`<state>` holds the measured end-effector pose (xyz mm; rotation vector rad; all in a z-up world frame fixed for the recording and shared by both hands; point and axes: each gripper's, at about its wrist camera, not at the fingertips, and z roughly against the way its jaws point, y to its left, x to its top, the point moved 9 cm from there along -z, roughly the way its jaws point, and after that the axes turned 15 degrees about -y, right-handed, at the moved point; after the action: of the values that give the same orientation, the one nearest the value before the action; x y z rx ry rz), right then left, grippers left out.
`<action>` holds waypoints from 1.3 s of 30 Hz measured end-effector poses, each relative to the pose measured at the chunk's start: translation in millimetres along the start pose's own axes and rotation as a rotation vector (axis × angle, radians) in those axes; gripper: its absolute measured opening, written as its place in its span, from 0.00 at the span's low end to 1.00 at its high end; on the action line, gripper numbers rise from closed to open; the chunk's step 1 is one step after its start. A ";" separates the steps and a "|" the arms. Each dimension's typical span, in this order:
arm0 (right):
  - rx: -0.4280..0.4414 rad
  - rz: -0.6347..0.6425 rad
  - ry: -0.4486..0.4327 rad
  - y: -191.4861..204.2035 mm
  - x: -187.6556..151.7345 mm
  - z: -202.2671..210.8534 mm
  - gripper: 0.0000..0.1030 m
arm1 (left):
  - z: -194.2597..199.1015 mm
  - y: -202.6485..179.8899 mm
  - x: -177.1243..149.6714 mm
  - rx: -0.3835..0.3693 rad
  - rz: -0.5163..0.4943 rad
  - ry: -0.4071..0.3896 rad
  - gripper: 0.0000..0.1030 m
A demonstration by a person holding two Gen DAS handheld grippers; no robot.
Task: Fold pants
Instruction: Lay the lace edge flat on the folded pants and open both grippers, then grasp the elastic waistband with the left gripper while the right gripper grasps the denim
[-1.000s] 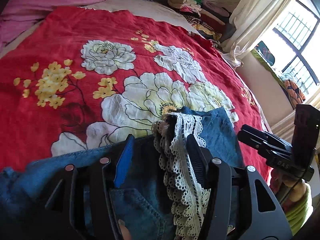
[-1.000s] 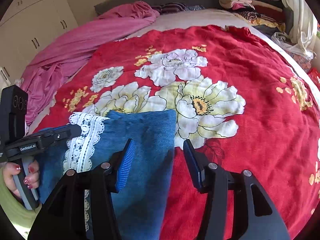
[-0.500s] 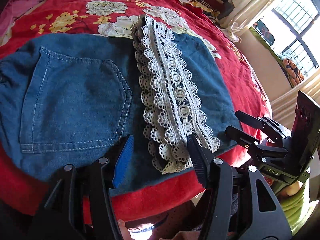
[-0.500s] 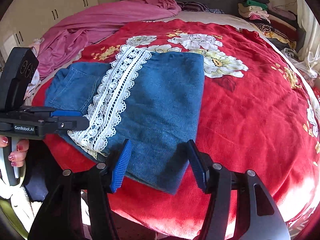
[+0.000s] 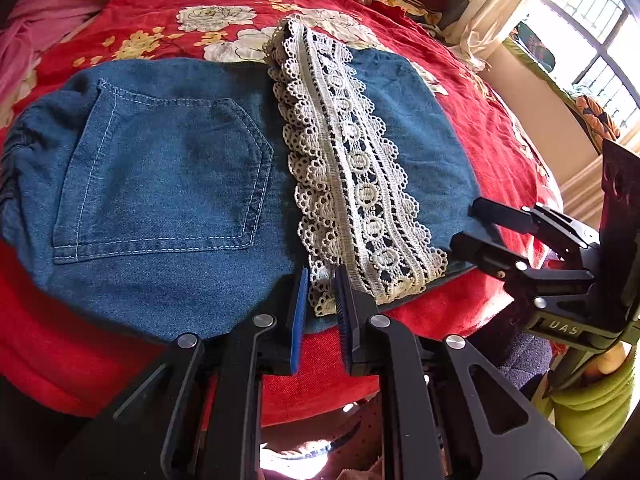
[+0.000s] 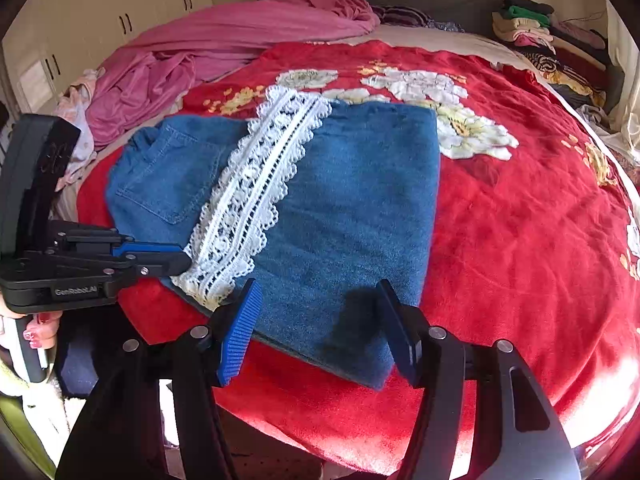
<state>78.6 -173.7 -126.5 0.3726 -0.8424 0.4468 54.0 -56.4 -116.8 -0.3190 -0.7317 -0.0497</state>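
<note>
Blue denim pants point(image 5: 160, 184) lie folded flat on the red floral blanket point(image 5: 480, 112), back pocket up on the left half. A white lace hem point(image 5: 352, 184) runs across the middle. My left gripper point(image 5: 322, 300) is nearly shut, its jaws just around the near end of the lace at the pants' front edge. In the right wrist view the pants point(image 6: 340, 208) and lace point(image 6: 256, 200) lie flat, and the left gripper point(image 6: 176, 258) touches the lace end. My right gripper point(image 6: 316, 332) is open and empty over the pants' near right corner.
A pink sheet point(image 6: 224, 44) is bunched at the far left of the bed. Stacked folded clothes point(image 6: 536, 32) sit at the far right by the headboard. A window and curtain point(image 5: 500, 4) are on the right. The bed's front edge is right under both grippers.
Both grippers pulled back toward the bed's front edge, leaving the pants folded flat. The left jaws went from wide open to nearly shut at the lace end. The right stayed open.
</note>
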 end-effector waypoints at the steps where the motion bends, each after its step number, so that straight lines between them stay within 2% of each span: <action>1: -0.009 0.002 0.005 0.0 -3.3 -3.1 0.57 | 0.8 0.0 0.4 0.001 -0.004 -0.001 0.08; 5: -0.015 0.007 0.006 1.0 -3.3 -2.0 0.57 | 5.0 -1.2 3.7 0.026 -0.032 -0.014 0.18; 10: 0.017 -0.042 -0.051 1.3 12.6 20.4 0.57 | 16.9 -2.0 8.3 0.038 -0.041 -0.034 0.30; 14: 0.020 -0.048 -0.082 3.7 24.9 32.8 0.58 | 26.7 -6.7 13.7 0.053 -0.072 -0.058 0.32; 23: 0.039 -0.019 -0.126 20.5 58.3 42.1 0.66 | 51.1 2.3 22.0 0.081 -0.072 -0.110 0.39; 28: 0.060 0.020 -0.145 35.8 89.2 33.8 0.69 | 65.4 26.3 24.7 0.113 -0.048 -0.133 0.42; 31: 0.078 0.059 -0.151 49.3 108.3 24.3 0.73 | 75.6 46.5 25.8 0.102 0.018 -0.148 0.45; 37: 0.133 0.114 -0.126 84.3 136.1 -8.1 0.75 | 93.1 108.0 26.1 0.184 0.126 -0.178 0.48; 39: 0.161 0.140 -0.110 99.8 141.8 -19.7 0.75 | 97.4 128.9 23.9 0.203 0.174 -0.186 0.52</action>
<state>122.3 -47.4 -14.2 0.4923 -0.9462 0.6311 28.7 97.2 -67.7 -0.1935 -0.8829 0.2201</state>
